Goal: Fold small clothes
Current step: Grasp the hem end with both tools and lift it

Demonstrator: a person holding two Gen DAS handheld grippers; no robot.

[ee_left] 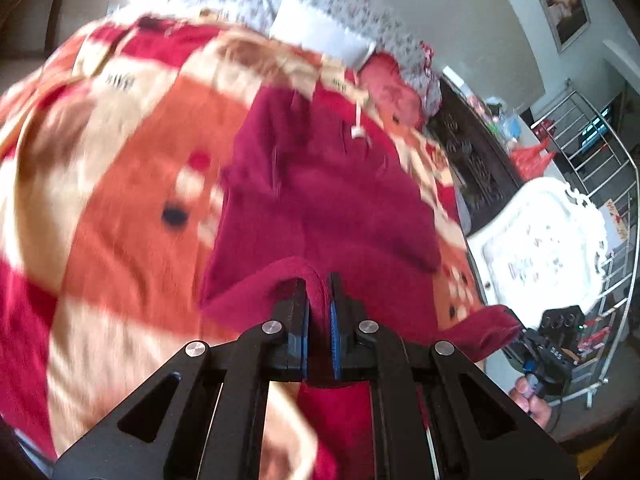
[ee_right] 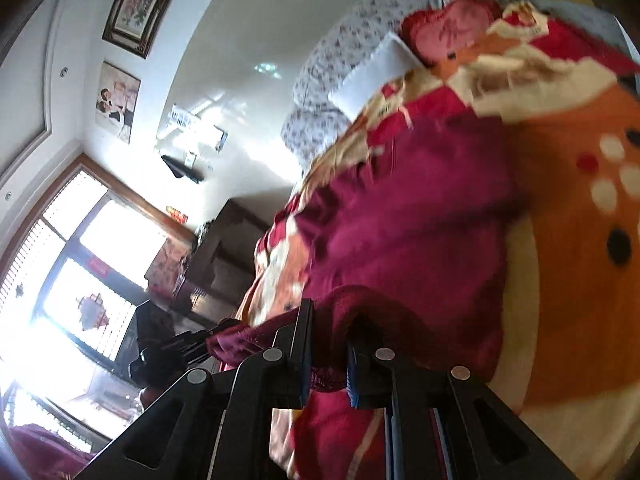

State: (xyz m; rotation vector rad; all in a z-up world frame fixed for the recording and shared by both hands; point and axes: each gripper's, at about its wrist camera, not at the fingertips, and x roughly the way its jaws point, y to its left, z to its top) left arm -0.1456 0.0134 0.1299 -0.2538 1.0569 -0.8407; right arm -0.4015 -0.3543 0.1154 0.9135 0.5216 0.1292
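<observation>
Both grippers are built of matte black linkage arms with elongated cut-out slots, joined by round silver pivot pins. On the left gripper [ee_left: 319,280], blue pads are set on the inner faces of the black fingers [ee_left: 298,300]. The right gripper [ee_right: 326,320] is made alike, with blue pads [ee_right: 352,380].

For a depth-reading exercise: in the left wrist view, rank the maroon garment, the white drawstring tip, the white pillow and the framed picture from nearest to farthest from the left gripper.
1. Maroon garment, pinched in the left gripper.
2. White drawstring tip, ahead, mid-bed.
3. White pillow, at the bed's far end.
4. Framed picture, upper right, on the wall.
</observation>
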